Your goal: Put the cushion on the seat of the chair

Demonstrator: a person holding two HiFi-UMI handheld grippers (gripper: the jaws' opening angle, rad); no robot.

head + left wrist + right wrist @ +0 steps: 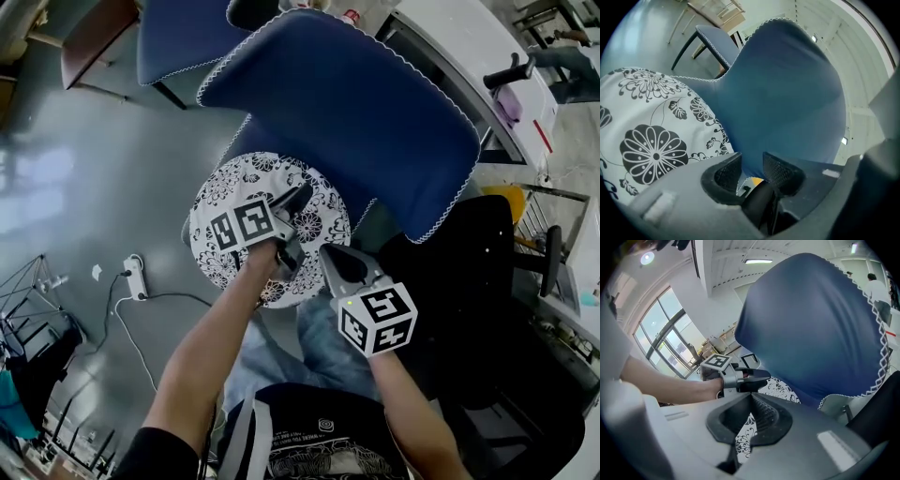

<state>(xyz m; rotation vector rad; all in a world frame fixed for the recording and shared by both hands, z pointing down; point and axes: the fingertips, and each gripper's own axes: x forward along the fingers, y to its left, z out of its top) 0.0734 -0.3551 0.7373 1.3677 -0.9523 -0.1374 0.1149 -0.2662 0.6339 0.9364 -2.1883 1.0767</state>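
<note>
While the cushion (pixel 220 192) is being borne flat by the seat (pixel 246 141) of the chair (pixel 347 103), toward its front edge, the left tool (pixel 298 199) is being held released just above it, with nothing between the jaws. The right tool (pixel 330 255) is being held clenched, seemingly on the cushion's rim at the seat's front-right edge, so letting go there is judged outstanding.

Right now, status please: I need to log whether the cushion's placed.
Left gripper open, empty. Right gripper closed, tips at cushion edge. Cushion lies on chair seat. Nothing in the way.
</note>
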